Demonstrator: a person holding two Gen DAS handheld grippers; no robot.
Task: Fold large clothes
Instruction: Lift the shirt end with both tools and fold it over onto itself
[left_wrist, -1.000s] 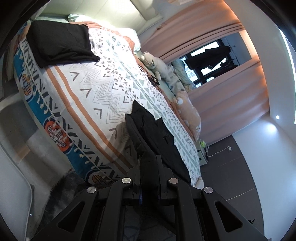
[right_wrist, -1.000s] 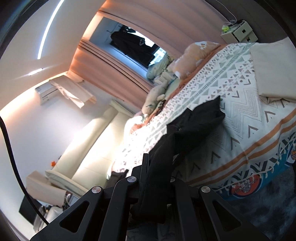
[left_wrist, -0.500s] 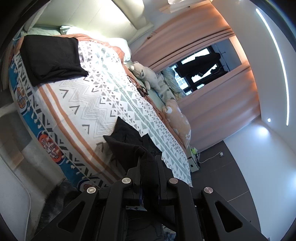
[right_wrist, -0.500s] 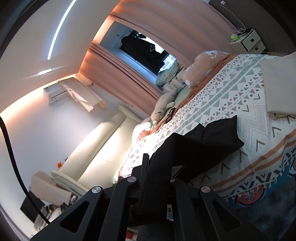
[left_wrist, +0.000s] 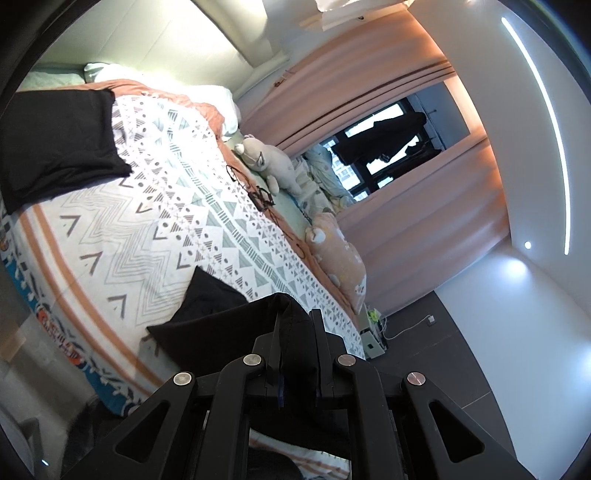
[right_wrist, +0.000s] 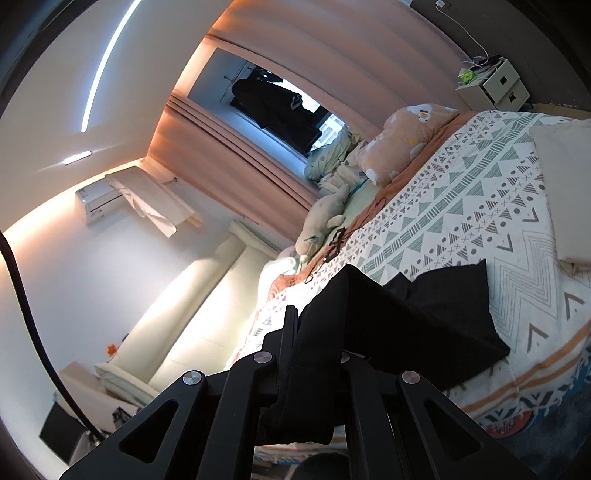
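The black fabric garment lies partly on the patterned bedspread near the bed's foot-side edge, its near end lifted off the bed. The left gripper is pinched on a bunched fold of it; the right gripper is likewise clamped on a hanging fold, the cloth stretching between grip and bed.

A folded black cloth sits toward the head-end corner, well apart. A folded cream cloth lies at the opposite end. Along the far edge rest a grey plush toy, a peach plush cushion and black-framed spectacles. The middle of the bedspread between the two folded cloths carries only the garment.

Pink curtains hang beyond the far edge; a small white bedside cabinet stands at the corner.
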